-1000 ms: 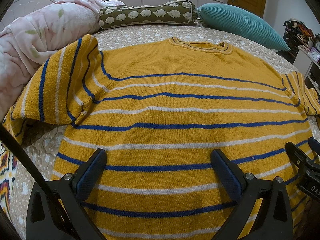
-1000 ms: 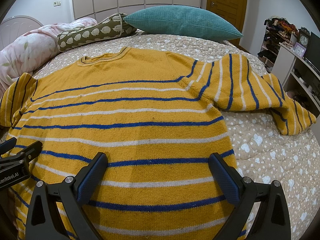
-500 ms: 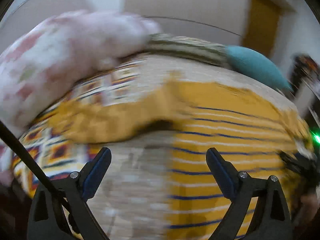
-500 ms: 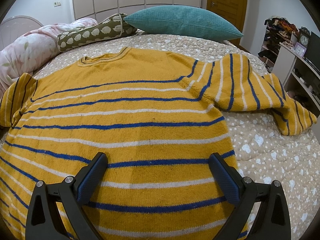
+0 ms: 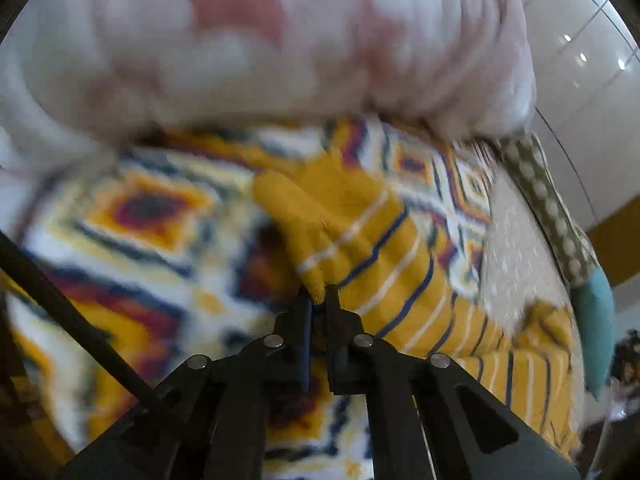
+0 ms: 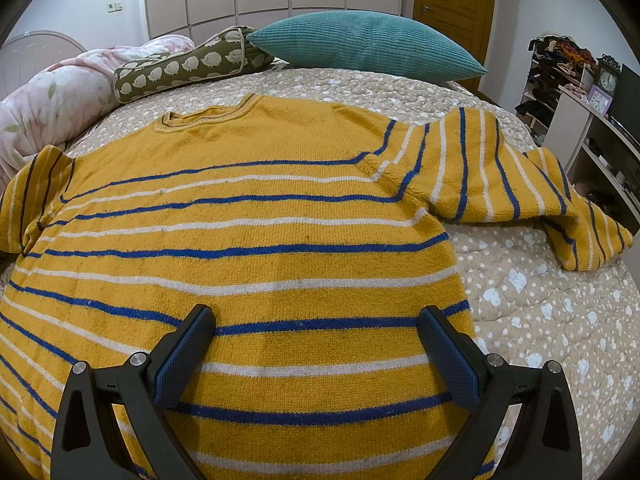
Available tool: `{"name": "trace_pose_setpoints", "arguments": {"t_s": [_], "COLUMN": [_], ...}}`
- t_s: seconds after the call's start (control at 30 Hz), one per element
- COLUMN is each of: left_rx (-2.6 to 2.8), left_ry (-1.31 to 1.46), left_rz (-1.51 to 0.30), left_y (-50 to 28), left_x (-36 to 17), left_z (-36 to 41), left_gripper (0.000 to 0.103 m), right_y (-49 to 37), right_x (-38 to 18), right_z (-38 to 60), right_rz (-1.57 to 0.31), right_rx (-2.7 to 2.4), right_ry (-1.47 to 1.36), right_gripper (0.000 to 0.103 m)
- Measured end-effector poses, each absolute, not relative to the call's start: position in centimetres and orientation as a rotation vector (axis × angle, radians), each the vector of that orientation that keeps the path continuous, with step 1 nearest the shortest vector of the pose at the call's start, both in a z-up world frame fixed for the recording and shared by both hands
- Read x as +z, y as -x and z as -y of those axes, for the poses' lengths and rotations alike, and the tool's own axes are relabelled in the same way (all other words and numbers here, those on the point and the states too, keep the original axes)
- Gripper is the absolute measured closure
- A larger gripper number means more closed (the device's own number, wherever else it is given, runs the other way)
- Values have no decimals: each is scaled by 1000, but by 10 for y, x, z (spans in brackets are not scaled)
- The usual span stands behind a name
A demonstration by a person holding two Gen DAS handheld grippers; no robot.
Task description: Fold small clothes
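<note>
A mustard sweater (image 6: 260, 240) with blue and white stripes lies flat on the bed, neck away from me. Its left sleeve (image 5: 340, 220) stretches out over a patterned blanket. My left gripper (image 5: 318, 300) is shut on the edge of that sleeve near the cuff, with a fold of yellow knit pinched between its tips. The left wrist view is blurred. My right gripper (image 6: 316, 344) stands open just above the sweater's lower body, nothing between its fingers. The right sleeve (image 6: 500, 176) lies spread out to the right.
A pink floral duvet (image 5: 280, 40) is bunched beyond the left sleeve. A colourful patterned blanket (image 5: 140, 208) lies under it. A hedgehog-print bolster (image 6: 188, 66) and a teal pillow (image 6: 360, 46) sit at the bed's head. White shelves (image 6: 580, 120) stand at the right of the quilted bedspread (image 6: 540, 300).
My left gripper swung left from the sweater's body to the left sleeve, rolled, and closed on the sleeve edge. The right gripper stayed still and open.
</note>
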State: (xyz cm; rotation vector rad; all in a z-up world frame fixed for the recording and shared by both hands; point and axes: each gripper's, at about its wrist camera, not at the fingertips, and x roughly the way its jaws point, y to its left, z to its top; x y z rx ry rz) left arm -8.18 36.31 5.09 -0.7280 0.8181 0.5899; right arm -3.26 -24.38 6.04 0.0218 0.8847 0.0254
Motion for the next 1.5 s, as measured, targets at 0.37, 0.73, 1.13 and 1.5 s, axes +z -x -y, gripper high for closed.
{"name": "trace_pose_setpoints", "arguments": {"t_s": [0.37, 0.73, 1.13, 1.5], "left_rx": [879, 238, 63, 86], "left_ry": [314, 148, 72, 82], "left_rz": [-625, -708, -931, -930], "left_y": [126, 103, 119, 138], "left_x": [154, 136, 46, 27], "left_z": [-322, -84, 22, 21], "left_gripper": [76, 32, 32, 10], "right_y": [33, 35, 115, 106], "right_x": [61, 74, 105, 69], "right_z": [244, 254, 250, 239], "right_rz": [-885, -918, -806, -913], "right_rx": [25, 41, 95, 92], "right_ry": [-21, -84, -151, -138], "right_gripper": [0, 11, 19, 14]}}
